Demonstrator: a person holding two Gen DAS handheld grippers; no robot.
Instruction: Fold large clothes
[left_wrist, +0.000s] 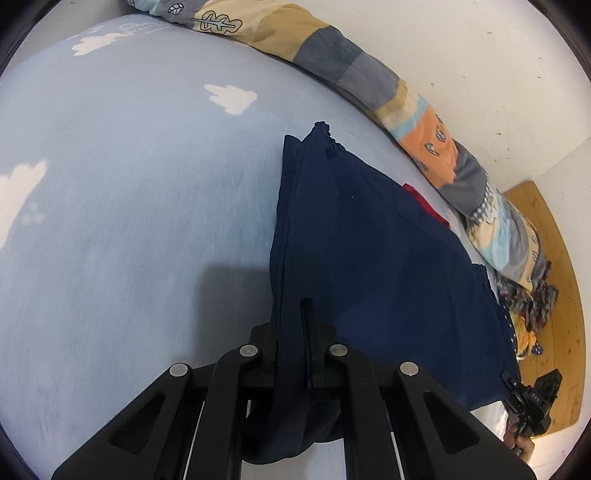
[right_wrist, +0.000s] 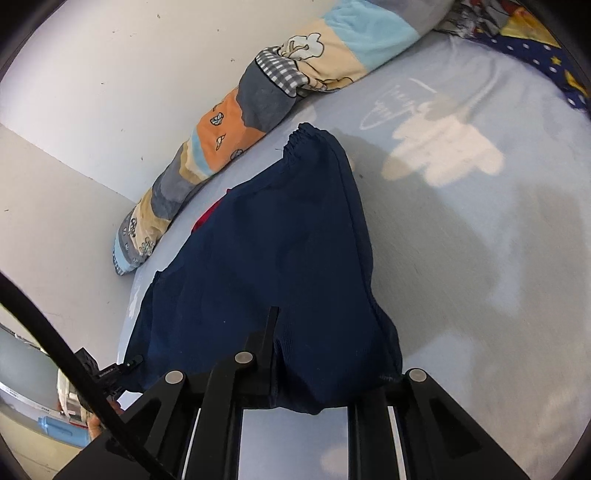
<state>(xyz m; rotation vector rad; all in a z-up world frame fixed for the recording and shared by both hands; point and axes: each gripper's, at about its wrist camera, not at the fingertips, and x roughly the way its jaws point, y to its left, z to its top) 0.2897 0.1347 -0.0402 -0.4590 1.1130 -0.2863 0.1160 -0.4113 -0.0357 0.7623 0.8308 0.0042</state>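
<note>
A large navy garment (left_wrist: 369, 251) with a gathered elastic edge and a red inner patch (left_wrist: 424, 205) hangs stretched over the light blue bed sheet (left_wrist: 129, 221). My left gripper (left_wrist: 295, 343) is shut on one near corner of it, the cloth bunched between the fingers. My right gripper (right_wrist: 295, 354) is shut on the other near corner of the same garment (right_wrist: 277, 251), which drapes over its right finger. Each gripper shows small in the other's view: the right one in the left wrist view (left_wrist: 532, 402), the left one in the right wrist view (right_wrist: 110, 373).
A rolled patchwork quilt (left_wrist: 406, 96) lies along the white wall (left_wrist: 480, 55); it also shows in the right wrist view (right_wrist: 229, 125). A wooden floor (left_wrist: 554, 258) lies beyond the bed. A dark starred blanket (right_wrist: 546, 48) is at the bed's far corner.
</note>
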